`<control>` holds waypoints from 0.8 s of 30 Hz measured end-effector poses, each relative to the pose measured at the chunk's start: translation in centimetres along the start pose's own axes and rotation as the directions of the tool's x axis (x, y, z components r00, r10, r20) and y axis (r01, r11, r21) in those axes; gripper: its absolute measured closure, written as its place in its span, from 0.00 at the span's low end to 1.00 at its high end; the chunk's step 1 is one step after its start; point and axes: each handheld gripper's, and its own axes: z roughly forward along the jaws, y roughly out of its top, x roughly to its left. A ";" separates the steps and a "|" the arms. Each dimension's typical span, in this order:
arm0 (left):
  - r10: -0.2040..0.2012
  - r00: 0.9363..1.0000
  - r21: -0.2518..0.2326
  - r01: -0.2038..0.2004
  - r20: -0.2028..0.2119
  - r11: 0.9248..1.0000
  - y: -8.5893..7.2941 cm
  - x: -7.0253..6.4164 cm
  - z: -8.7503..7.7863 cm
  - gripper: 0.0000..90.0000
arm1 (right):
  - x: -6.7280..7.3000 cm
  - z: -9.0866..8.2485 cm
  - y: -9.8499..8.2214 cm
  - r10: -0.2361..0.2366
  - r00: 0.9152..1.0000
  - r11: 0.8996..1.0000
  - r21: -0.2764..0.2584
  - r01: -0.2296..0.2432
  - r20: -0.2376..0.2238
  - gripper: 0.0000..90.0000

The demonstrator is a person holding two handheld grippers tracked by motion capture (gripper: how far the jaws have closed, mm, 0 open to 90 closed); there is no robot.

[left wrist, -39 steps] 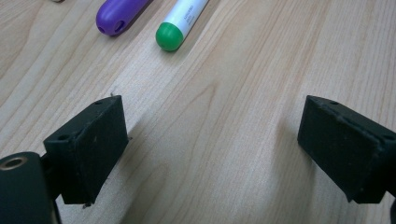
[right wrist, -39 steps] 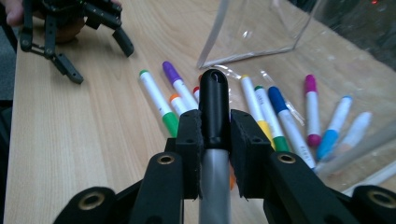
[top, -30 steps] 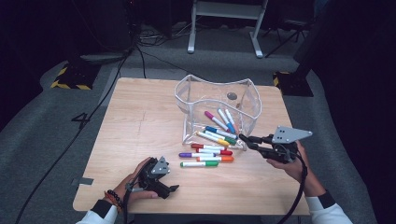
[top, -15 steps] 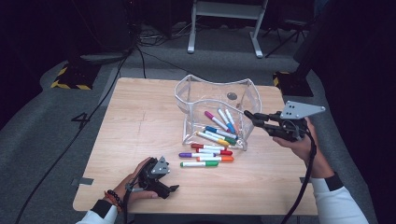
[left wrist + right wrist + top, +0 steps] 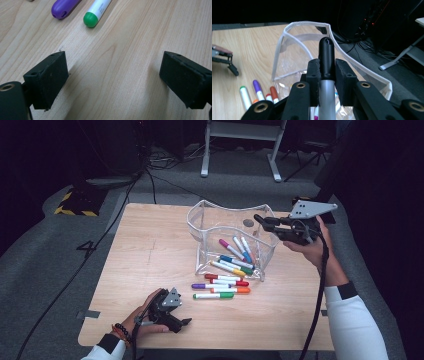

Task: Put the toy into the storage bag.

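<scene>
I had the right gripper [image 5: 260, 219] up at the far right rim of the clear pouch [image 5: 220, 220], its pads clenched on a black-capped marker [image 5: 326, 56] whose cap poked out past the fingertips, over the pouch's open mouth in the right gripper view. Down at the near left of the table [image 5: 150, 250] my left gripper [image 5: 186, 322] rested on the wood with its jaws released and spread wide, bare tabletop between them. Just ahead of it lay the green-capped marker [image 5: 96, 13] and the purple marker [image 5: 63, 7], side by side. Several more markers lay inside the pouch, others loose just in front of it.
</scene>
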 end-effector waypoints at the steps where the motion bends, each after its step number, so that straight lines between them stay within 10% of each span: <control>1: 0.000 1.000 0.000 0.000 0.000 1.000 0.0 0.0 0.0 0.10 | -0.2 0.4 0.2 -0.005 1.000 1.000 0.007 0.005 0.004 0.83; 24: -0.001 1.000 -0.001 0.001 -0.001 1.000 0.0 0.0 0.0 0.10 | -2.4 9.6 0.9 0.004 1.000 0.979 0.202 0.001 -0.025 0.83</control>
